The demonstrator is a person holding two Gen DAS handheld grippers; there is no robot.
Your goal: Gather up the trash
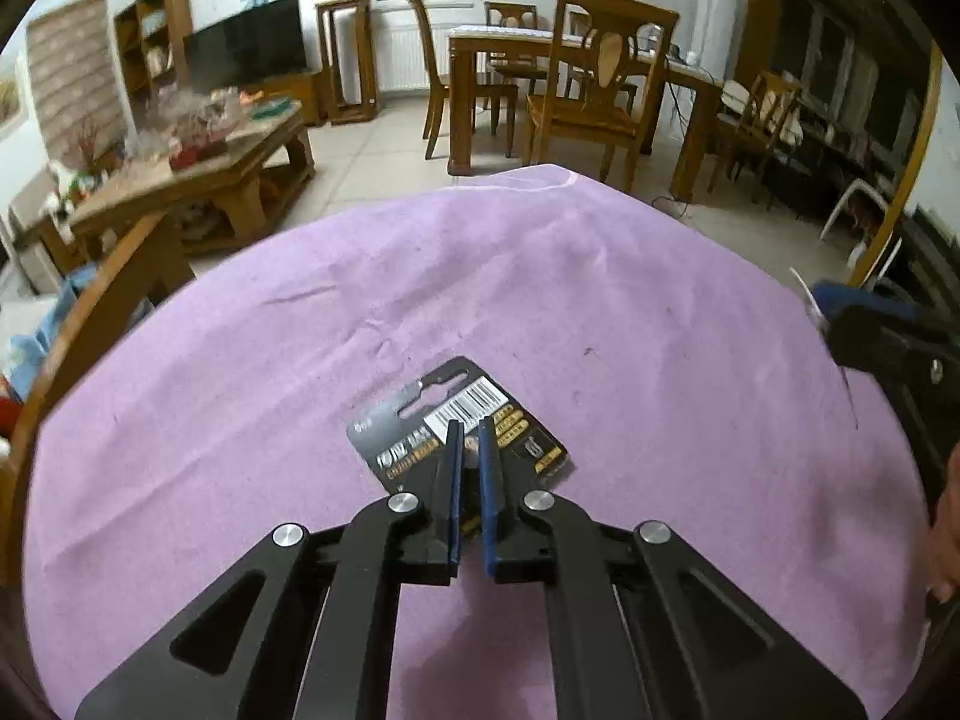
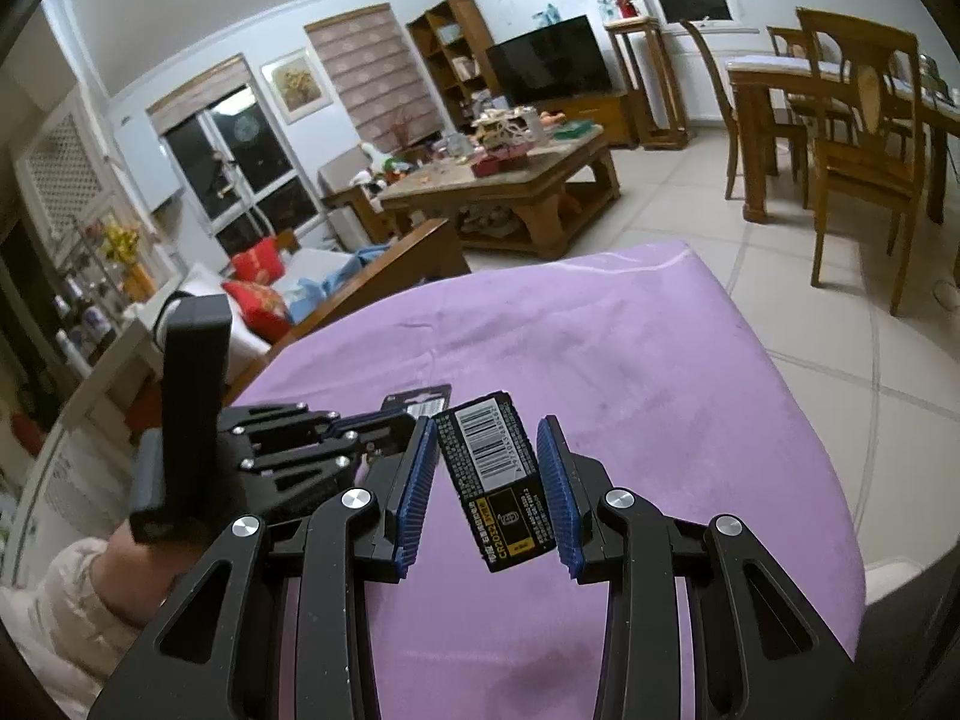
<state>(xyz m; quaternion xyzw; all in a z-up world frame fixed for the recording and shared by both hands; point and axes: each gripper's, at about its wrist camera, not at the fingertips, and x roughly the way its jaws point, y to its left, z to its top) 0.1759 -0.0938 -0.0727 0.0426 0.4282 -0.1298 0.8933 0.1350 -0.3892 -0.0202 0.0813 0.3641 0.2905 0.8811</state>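
Item: black battery card (image 1: pixel 459 423) is lying flat at lower centre on the purple tabletop (image 1: pixel 600 312) | Left gripper (image 1: pixel 471 429) jaws are sitting closed over it | Second card (image 2: pixel 495 477) is hanging between right gripper (image 2: pixel 487 429) jaws, part-open; grip cannot be confirmed.

Your left wrist camera sits close above the purple-covered bench (image 1: pixel 600 300), looking forward and down along its tool (image 1: pixel 471 429) toward the dining table (image 1: pixel 480 39). Your right wrist camera looks down less steeply from the bench's right, facing the coffee table (image 2: pixel 510 180). Both share the bench, coffee table and television (image 2: pixel 549 57).
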